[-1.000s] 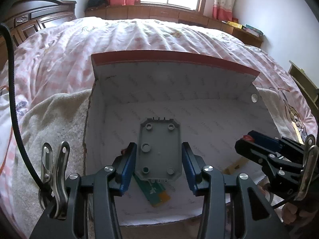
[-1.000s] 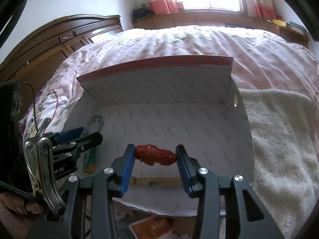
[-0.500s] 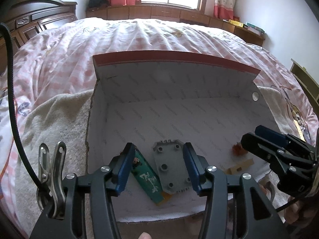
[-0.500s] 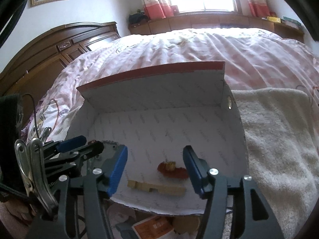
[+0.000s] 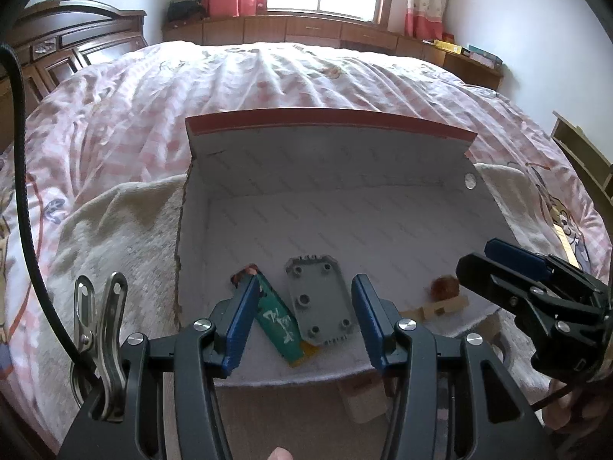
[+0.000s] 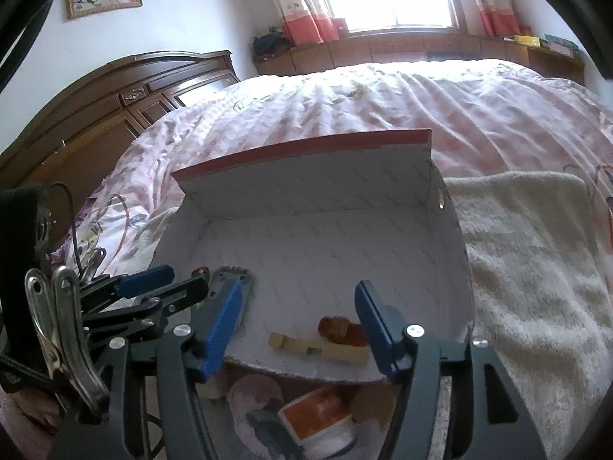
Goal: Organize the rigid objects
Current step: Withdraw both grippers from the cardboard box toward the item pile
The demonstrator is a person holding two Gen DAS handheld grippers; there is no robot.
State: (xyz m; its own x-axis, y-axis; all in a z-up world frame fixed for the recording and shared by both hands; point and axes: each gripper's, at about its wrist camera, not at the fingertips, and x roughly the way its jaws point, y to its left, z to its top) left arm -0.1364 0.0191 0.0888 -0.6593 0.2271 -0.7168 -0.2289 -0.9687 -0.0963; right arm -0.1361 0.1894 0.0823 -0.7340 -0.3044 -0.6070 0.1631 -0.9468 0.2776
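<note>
Four pieces already lay in the open box on the bed: a grey plate and green tube near-left, a red toy and wooden block near-right. The left gripper stood released and empty; the right gripper, jaws opening, held nothing. More clutter waited below the box's near edge.

A box is sitting on a towel spread over the bed. Inside it, near the front edge, a flat plate is lying just right of a tube, overlapping its lower end. Further right, a small figure is resting behind a wooden piece.
</note>
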